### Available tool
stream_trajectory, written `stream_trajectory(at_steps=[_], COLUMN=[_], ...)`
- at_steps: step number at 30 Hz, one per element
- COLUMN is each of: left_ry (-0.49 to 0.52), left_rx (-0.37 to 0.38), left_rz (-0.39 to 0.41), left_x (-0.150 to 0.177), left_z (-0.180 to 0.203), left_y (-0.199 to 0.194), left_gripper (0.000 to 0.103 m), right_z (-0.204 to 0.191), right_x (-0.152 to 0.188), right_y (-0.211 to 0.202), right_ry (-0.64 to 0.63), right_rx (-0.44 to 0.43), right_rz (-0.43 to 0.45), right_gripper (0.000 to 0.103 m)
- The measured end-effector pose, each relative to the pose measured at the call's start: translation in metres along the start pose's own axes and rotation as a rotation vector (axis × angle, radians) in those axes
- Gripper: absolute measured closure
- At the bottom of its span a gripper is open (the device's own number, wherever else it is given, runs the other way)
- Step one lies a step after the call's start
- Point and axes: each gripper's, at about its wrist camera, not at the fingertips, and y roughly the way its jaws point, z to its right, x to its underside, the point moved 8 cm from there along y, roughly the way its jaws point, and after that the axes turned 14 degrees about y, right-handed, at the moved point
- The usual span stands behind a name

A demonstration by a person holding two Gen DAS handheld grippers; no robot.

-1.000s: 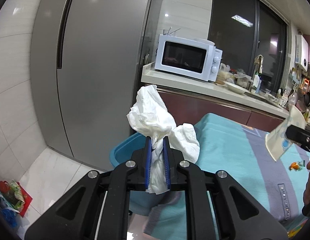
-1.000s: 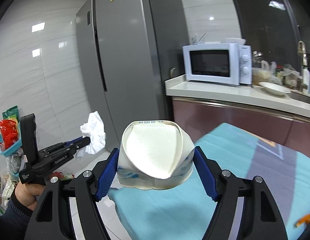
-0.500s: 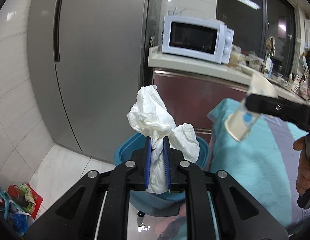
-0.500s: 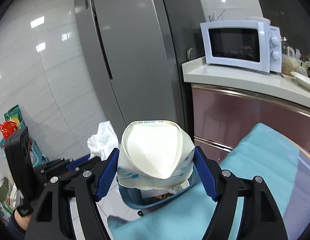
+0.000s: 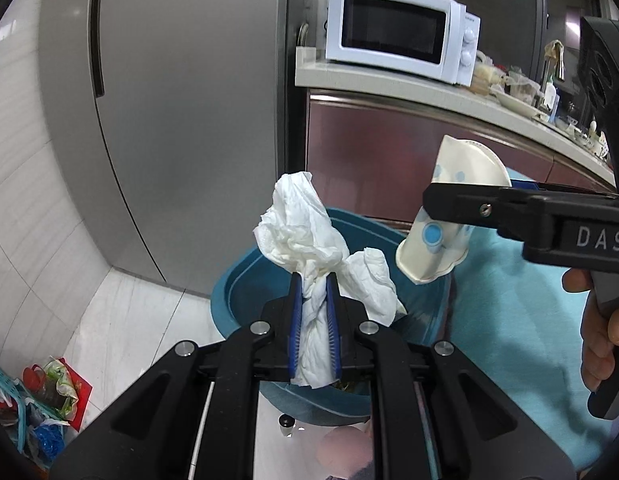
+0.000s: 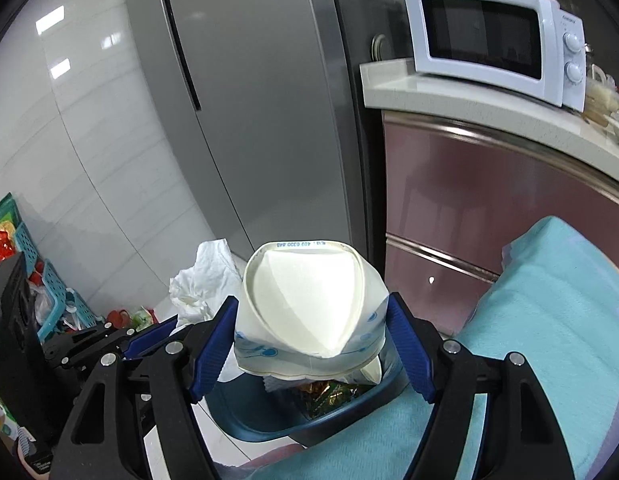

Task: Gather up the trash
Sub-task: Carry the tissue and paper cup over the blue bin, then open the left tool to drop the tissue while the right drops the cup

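Behind everything stands a tall grey refrigerator [image 5: 181, 120] with two doors, and next to it a pale stone counter [image 5: 409, 88] over dark red cabinets carries a white microwave oven [image 5: 397, 32]. Lower in the view, a turquoise cloth [image 6: 549, 320] covers a flat surface, and its edge lies just beside a round blue plastic bin [image 5: 237, 292] on the white tiled floor. Inside the bin, the right wrist view shows some shiny wrappers [image 6: 329, 394].

Over the bin, the left gripper [image 5: 312, 320] has its blue pads pressed together on a crumpled white paper tissue [image 5: 305, 232]; the tissue rises out above the fingers and also hangs down between them. The right gripper [image 6: 311, 344] stands with its jaws spread wide, and they pinch a squashed white paper cup with blue dots [image 6: 309, 304] by its two sides. The mouth of the cup faces the right camera and is pushed out of round. In the left view this cup is a little to the right of the tissue, near it but apart, above the bin's right rim. A hand [image 5: 601, 328] holds the handle of the right gripper.
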Motion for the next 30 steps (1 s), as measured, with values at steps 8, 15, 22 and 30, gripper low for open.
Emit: stream_trajectory(at_steps=[8, 15, 22, 30], left_ry=[0.018, 0.03, 0.055, 0.069], left_rx=[0.01, 0.009, -0.017, -0.034], left_rz=[-0.055, -0.108, -0.135, -0.14], left_x=[0.001, 0.004, 0.006, 0.005], left_z=[0.007, 0.014, 0.02, 0.023], left_y=[0.036, 0.063, 0.076, 0.082], left_gripper=[0.091, 0.089, 0.083, 0.081], right_z=[0.01, 0.012, 0.015, 0.015], right_x=[0.006, 0.012, 0.017, 0.016], right_y=[0.03, 0.046, 0.056, 0.062], right_ry=[0.0, -0.013, -0.019, -0.019], right_rx=[0.031, 0.05, 0.075, 0.081], right_rz=[-0.083, -0.138, -0.166, -0.182], right_gripper=[0.031, 0.03, 0.029, 0.028])
